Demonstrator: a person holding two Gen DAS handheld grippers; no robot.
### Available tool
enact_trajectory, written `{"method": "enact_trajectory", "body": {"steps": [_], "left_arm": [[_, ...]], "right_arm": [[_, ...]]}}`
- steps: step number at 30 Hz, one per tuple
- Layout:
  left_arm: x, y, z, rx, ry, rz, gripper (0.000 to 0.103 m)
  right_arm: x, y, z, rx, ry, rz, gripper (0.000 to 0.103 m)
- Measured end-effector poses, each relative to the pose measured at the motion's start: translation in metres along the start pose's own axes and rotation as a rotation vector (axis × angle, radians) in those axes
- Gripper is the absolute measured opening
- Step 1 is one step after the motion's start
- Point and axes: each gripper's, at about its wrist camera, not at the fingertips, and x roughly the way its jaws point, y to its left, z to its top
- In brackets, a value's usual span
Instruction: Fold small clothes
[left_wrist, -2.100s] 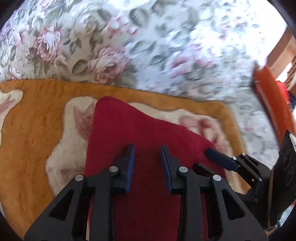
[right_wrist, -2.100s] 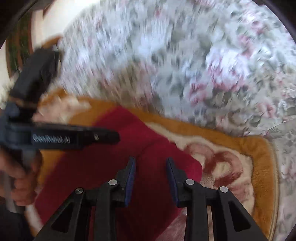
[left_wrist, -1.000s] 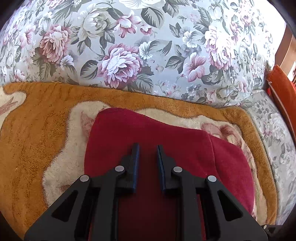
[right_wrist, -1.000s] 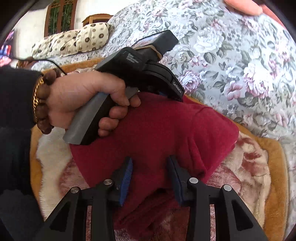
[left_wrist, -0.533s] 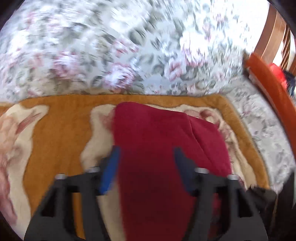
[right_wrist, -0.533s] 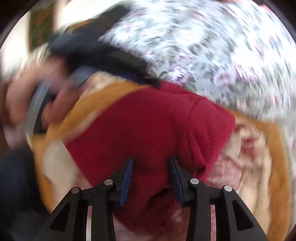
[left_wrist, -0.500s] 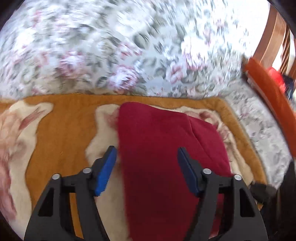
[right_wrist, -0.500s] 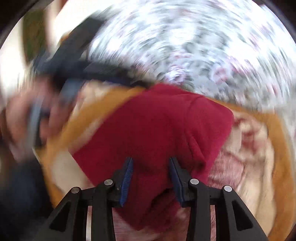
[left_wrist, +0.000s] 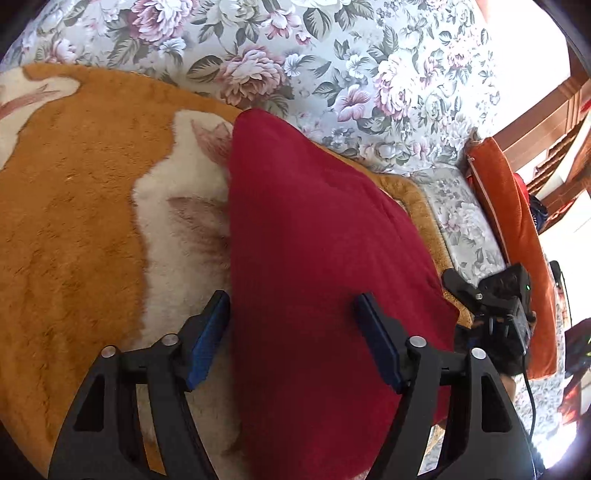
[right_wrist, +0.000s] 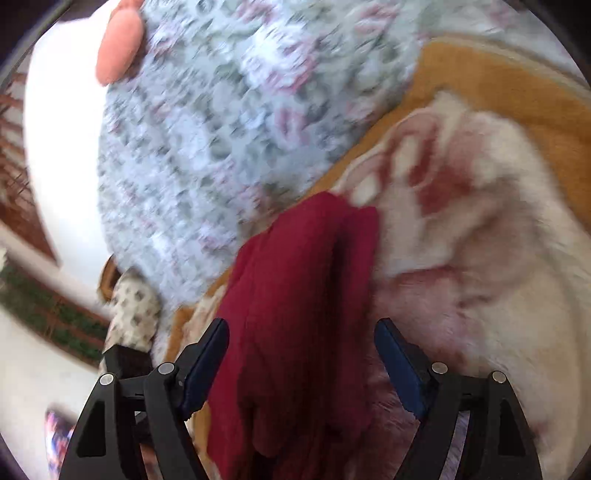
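A dark red small garment (left_wrist: 317, 258) lies folded on an orange and cream fleece blanket (left_wrist: 74, 229). My left gripper (left_wrist: 295, 325) is open just over the garment's near part, its left finger at the garment's left edge. In the right wrist view, which is blurred, the red garment (right_wrist: 295, 295) shows as a narrow folded bundle, and my right gripper (right_wrist: 301, 354) is open with its fingers on either side of the garment's near end. The right gripper's body (left_wrist: 498, 302) shows at the garment's right side in the left wrist view.
A floral sofa back (left_wrist: 332, 55) rises behind the blanket (right_wrist: 498, 221). An orange cushion (left_wrist: 509, 221) stands at the right end. A patterned pillow (right_wrist: 133, 310) lies at the left in the right wrist view.
Both grippers have opened wide. The left gripper has swung left and closer over the garment. The right gripper has turned to look along the folded garment from its end.
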Motion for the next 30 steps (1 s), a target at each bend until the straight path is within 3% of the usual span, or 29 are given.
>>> {"method": "enact_trajectory", "body": {"steps": [2, 5, 6, 7, 9, 10, 12, 18, 20, 23, 25, 28, 30], "left_arm": [[0.003, 0.005, 0.002, -0.02, -0.01, -0.023, 0.076], [0.002, 0.007, -0.001, -0.04, -0.037, -0.036, 0.076], [0.001, 0.005, -0.001, -0.036, -0.042, -0.028, 0.069], [0.0, 0.005, -0.001, -0.031, -0.046, -0.027, 0.055], [-0.006, 0.004, -0.003, -0.048, -0.064, -0.019, 0.04], [-0.011, 0.005, -0.002, -0.057, -0.071, -0.027, 0.033], [-0.025, 0.002, -0.001, -0.051, -0.099, -0.018, 0.032], [-0.083, 0.017, 0.016, -0.054, -0.22, 0.05, 0.032], [-0.086, 0.029, 0.024, -0.058, -0.208, 0.08, 0.032], [-0.07, 0.052, 0.029, -0.073, -0.147, 0.144, 0.036], [-0.056, 0.065, 0.025, -0.089, -0.106, 0.186, 0.049], [-0.06, 0.061, 0.017, -0.052, -0.153, 0.225, 0.063], [-0.061, 0.056, 0.016, -0.02, -0.147, 0.263, 0.063]], "right_arm": [[0.012, 0.002, 0.006, -0.064, 0.041, -0.04, 0.065], [0.015, -0.002, 0.007, -0.087, 0.027, -0.025, 0.061], [0.012, -0.002, 0.004, -0.062, 0.031, -0.015, 0.055], [0.01, -0.004, 0.0, -0.058, 0.033, 0.033, 0.045], [0.003, -0.007, -0.004, -0.045, 0.014, 0.05, 0.035], [0.001, -0.005, -0.005, -0.044, 0.004, 0.048, 0.034], [0.0, 0.008, -0.003, -0.062, -0.013, 0.034, 0.032], [0.03, 0.059, 0.006, -0.124, -0.012, 0.115, 0.031], [0.05, 0.069, 0.008, -0.118, 0.002, 0.133, 0.031], [0.082, 0.067, 0.005, -0.106, 0.052, 0.075, 0.034], [0.103, 0.054, 0.0, -0.052, 0.123, -0.013, 0.04], [0.096, 0.044, -0.004, 0.034, 0.079, 0.01, 0.043], [0.083, 0.047, -0.005, 0.031, 0.064, -0.005, 0.043]]}}
